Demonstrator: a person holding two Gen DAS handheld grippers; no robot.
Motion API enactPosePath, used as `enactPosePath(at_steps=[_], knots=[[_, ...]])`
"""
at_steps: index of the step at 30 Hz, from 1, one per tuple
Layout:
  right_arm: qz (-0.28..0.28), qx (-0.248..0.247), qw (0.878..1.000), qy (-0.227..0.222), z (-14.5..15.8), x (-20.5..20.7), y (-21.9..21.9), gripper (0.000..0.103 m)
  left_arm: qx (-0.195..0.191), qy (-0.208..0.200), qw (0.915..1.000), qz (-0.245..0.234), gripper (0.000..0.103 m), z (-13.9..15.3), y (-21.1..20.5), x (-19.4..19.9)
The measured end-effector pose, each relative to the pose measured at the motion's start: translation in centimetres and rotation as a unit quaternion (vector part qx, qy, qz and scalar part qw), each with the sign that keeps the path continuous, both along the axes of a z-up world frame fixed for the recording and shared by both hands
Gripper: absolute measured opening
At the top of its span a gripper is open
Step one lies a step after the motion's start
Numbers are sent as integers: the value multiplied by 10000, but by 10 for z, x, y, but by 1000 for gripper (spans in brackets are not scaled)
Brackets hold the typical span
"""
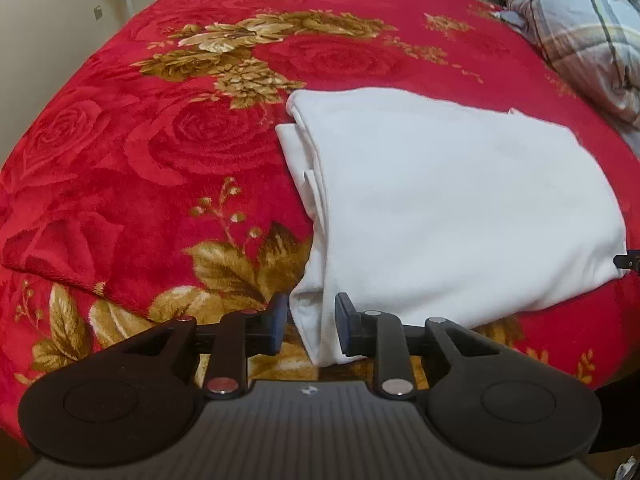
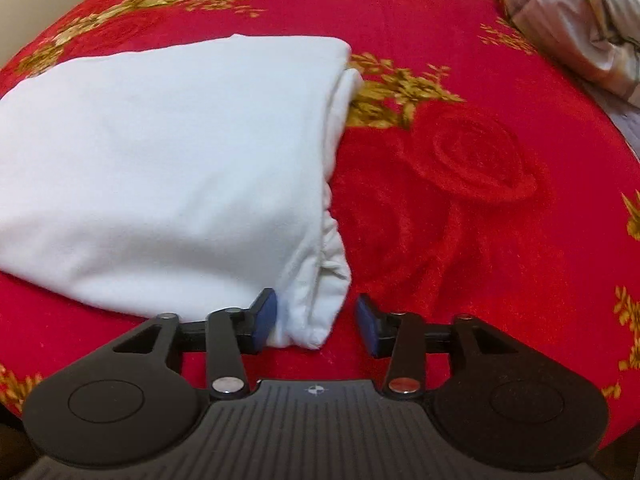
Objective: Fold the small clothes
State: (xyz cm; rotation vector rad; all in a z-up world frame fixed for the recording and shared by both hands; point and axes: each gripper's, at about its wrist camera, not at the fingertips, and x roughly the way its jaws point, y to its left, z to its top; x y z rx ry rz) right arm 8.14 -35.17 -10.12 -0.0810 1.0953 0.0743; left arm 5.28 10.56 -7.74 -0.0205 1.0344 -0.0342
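Observation:
A folded white garment (image 1: 448,200) lies on a red floral blanket (image 1: 160,152). In the left wrist view my left gripper (image 1: 311,326) is open, its blue pads on either side of the garment's near left corner. In the right wrist view the same garment (image 2: 160,168) fills the left half. My right gripper (image 2: 316,326) is open around the garment's near right corner; the left pad touches the cloth, the right pad stands apart from it. A small dark tip of the right gripper shows at the left view's right edge (image 1: 628,261).
A crumpled plaid quilt (image 1: 588,28) lies at the far right of the bed, also in the right wrist view (image 2: 580,20). A fold of the blanket (image 1: 60,256) rises at the near left. A cream wall (image 1: 48,20) stands beyond the bed's left edge.

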Motion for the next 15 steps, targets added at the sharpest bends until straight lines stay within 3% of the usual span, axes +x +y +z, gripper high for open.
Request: enactPosePath(at_steps=[5, 9, 15], knots=[[-263, 196, 9986, -424, 21, -7, 0, 48, -481, -131, 9984, 281, 30, 6, 17, -4], [-247, 199, 9940, -1048, 45, -10, 7, 48, -1013, -203, 9928, 603, 30, 7, 34, -8], [-382, 556, 9859, -1533, 65, -5, 7, 48, -971, -297, 9900, 976, 30, 6, 44, -10]])
